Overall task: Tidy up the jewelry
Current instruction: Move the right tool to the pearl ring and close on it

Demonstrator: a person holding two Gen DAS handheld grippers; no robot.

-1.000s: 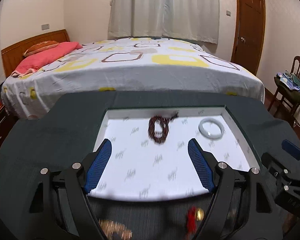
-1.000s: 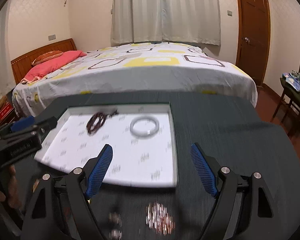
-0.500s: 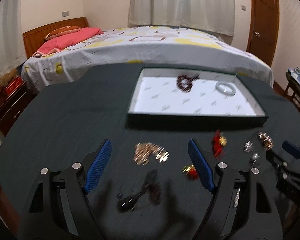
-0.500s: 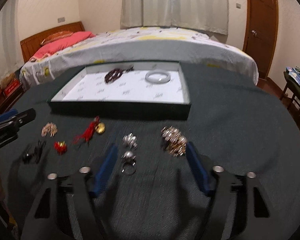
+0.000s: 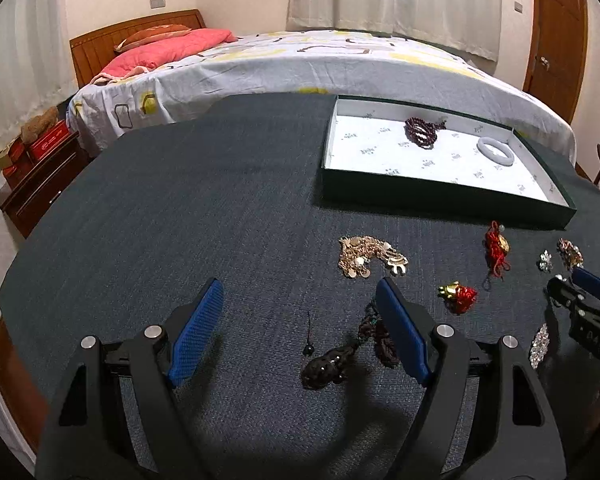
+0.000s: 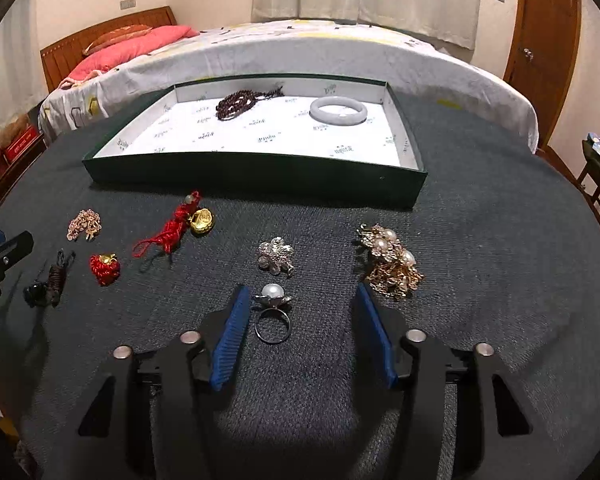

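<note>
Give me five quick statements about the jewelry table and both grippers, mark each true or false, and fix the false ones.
1. The white bangle lies inside the tray. True.
2. The pearl ring is already in the tray. False: it lies on the dark table, between the open fingers of the right gripper, which have just been closing and do not touch it.
3. The left gripper is shut on the gold chain. False: it is open and holds nothing; the chain lies beyond its fingertips.
4. The dark bead bracelet is in the tray. True.
5. The red tassel charm lies inside the tray. False: it lies on the table in front of it.
</note>
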